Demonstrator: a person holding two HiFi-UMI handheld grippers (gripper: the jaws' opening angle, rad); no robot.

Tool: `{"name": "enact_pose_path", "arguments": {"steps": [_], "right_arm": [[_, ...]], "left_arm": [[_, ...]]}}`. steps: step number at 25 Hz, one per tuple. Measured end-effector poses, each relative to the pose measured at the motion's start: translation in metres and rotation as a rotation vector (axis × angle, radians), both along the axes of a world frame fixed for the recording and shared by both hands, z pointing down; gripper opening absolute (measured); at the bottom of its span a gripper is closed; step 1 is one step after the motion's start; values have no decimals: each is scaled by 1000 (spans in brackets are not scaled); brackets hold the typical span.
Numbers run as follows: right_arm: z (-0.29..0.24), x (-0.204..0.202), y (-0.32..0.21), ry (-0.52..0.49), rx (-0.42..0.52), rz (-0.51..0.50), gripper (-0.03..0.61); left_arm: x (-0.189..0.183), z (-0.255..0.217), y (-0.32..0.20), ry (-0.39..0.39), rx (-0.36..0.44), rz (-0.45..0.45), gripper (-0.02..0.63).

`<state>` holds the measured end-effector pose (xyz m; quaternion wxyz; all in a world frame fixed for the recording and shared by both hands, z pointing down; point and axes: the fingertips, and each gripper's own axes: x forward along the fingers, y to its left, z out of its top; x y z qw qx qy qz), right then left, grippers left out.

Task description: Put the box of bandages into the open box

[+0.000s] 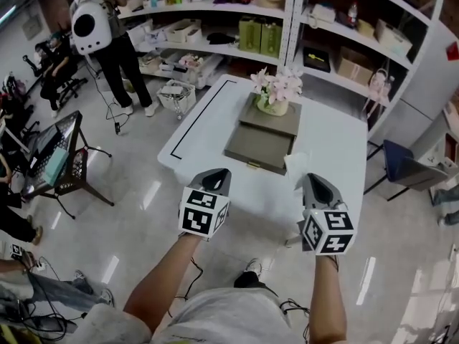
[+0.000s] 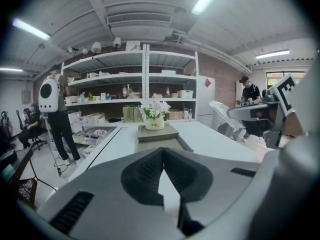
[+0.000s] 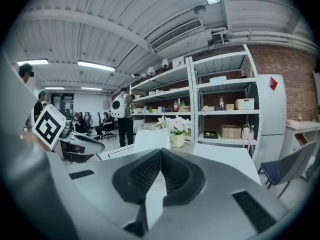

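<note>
On the white table [image 1: 208, 120] lies a grey-green open box [image 1: 259, 149]; its raised rear part carries a pot of pink flowers [image 1: 275, 92]. The small white box of bandages [image 1: 295, 165] stands on the table just right of the open box's near corner. My right gripper [image 1: 310, 178] hovers shut and empty right behind that white box, which rises just past its jaw tips in the right gripper view [image 3: 152, 139]. The left gripper [image 1: 219, 172] is shut too, empty, near the table's front edge, aimed at the open box [image 2: 162, 143].
Shelving [image 1: 237, 20] full of boxes and bottles runs behind the table. A person with a white backpack [image 1: 92, 24] stands at the far left. A black side table [image 1: 61, 156] is to the left, a blue chair [image 1: 401, 167] to the right.
</note>
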<state>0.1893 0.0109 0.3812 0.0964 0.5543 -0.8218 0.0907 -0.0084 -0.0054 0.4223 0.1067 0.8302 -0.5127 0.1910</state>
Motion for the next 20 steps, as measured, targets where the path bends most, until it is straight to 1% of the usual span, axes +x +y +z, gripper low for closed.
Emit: {"name": "enact_pose_path", "arguments": {"steps": [7,14,20], "right_arm": [[1,22,-36,-10,-5,-21,6],[3,47,-65,-22,-5,-43,6],[5,52,-84,-29,-8,-69,6]], "left_arm": [[18,3,-31,-7,-14,-26,3],[39,2,-56,-10,-5,-54,3],[46,0,-69,-20,-3,-68,3]]}}
